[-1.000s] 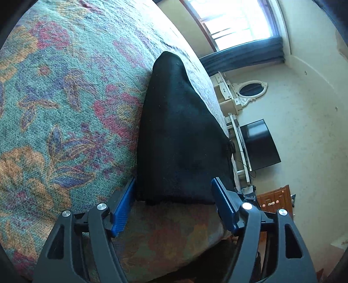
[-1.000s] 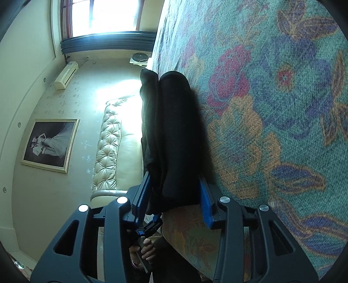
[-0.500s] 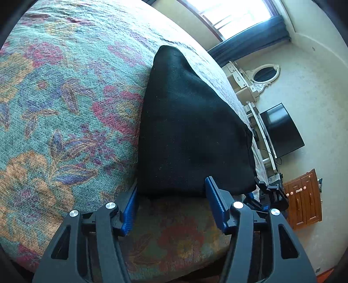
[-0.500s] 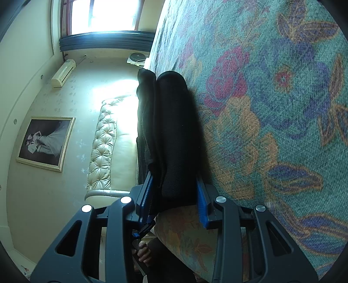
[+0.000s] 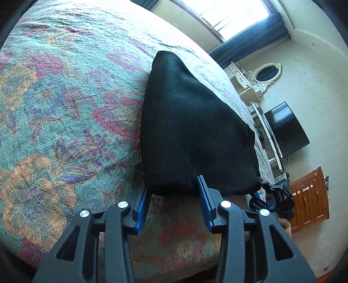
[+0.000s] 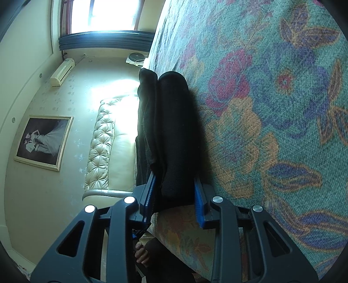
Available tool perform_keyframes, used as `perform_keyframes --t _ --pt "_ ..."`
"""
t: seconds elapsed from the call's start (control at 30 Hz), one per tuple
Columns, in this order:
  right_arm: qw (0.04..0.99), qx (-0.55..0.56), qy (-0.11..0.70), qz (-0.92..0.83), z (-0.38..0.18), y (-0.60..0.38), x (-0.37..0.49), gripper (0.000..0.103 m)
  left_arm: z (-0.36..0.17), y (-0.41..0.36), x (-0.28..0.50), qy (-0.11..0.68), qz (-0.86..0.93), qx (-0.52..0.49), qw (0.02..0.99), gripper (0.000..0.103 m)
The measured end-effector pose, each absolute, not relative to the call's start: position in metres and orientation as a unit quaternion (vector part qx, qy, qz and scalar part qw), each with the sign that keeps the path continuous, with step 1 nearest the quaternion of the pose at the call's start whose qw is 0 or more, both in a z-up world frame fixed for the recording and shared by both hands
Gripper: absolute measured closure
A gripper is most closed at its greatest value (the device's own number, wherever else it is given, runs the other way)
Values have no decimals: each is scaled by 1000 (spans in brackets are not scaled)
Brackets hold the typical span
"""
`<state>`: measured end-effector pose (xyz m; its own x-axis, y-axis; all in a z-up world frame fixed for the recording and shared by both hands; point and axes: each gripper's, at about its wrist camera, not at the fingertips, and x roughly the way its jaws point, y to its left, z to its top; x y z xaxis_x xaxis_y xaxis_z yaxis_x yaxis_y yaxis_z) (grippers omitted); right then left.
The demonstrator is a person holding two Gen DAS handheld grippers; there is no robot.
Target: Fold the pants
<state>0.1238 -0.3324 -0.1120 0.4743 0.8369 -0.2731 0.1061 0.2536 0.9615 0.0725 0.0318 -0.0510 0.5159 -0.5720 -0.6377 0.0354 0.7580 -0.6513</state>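
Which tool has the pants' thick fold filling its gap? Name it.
The right tool, jaws just closing around the black pants' thick fold; the left tool, also closing, straddles one flat corner.

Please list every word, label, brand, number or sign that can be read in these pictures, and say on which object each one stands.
No readable text in either view.
Black pants: no visible label.
Floral bedspread: only a pattern.
Air conditioner: any marking too small to read.
Framed picture: no caption visible.

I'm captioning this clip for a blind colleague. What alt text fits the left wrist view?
The left tool has been closing on the near edge of folded black pants lying on a floral bedspread. Past the bed's edge are a bright window, a dark TV and a wooden cabinet.
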Motion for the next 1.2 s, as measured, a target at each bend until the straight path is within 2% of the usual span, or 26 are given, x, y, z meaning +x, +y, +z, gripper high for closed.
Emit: perform_keyframes --t 0.77,0.83,0.93,1.0,1.1,1.2 --pt "664 543 431 282 -106 -338 129 74 -52 34 71 452 -187 -300 819 65" --pt "664 542 436 276 -110 -340 131 72 -52 35 72 452 -191 -302 817 64" --pt "670 528 443 275 -109 -344 133 61 -52 39 73 449 -206 -308 813 61" --pt "685 512 440 273 -100 -351 134 40 -54 47 71 448 -221 -324 803 56" --pt "713 489 429 262 -84 -368 136 19 -54 66 68 438 -239 -349 793 52" --pt "721 474 436 253 -81 -380 149 16 -47 86 76 421 -244 -351 800 44"
